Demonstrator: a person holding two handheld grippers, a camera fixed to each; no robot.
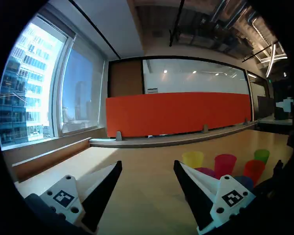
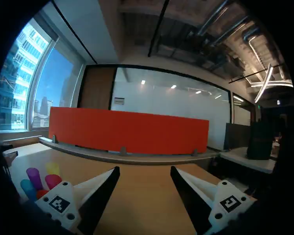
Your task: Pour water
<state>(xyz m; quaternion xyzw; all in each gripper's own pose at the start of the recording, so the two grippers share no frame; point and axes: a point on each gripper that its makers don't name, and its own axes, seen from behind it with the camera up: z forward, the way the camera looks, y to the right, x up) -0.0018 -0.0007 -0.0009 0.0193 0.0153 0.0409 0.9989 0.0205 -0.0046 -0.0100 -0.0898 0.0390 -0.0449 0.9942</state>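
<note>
In the left gripper view, a tall window [image 1: 33,90] stands left of the orange partition [image 1: 178,113], which runs along the far edge of the wooden table [image 1: 147,203]. The left gripper [image 1: 147,167] sits over the table on the near side of the partition, its 2 jaws spread wide with nothing between them. Right of it, also on the partition's near side, 6 plastic cups stand upright in a close group on the table: a yellow cup [image 1: 193,158], a dark pink cup [image 1: 205,171] partly behind the gripper's right finger, a pink cup [image 1: 224,163], a blue cup [image 1: 245,181], a red cup [image 1: 253,169] and a green cup [image 1: 262,155]. In the right gripper view, the group of cups [image 2: 34,176] shows low at the far left, before the partition's left end, with blue, purple, red, yellow and pink ones in sight. The right gripper [image 2: 144,170] is over bare table before the partition's middle, jaws likewise wide apart and holding nothing. Past the partition's right end stands a white desk [image 2: 249,161] bearing a dark boxy object [image 2: 260,145].
</note>
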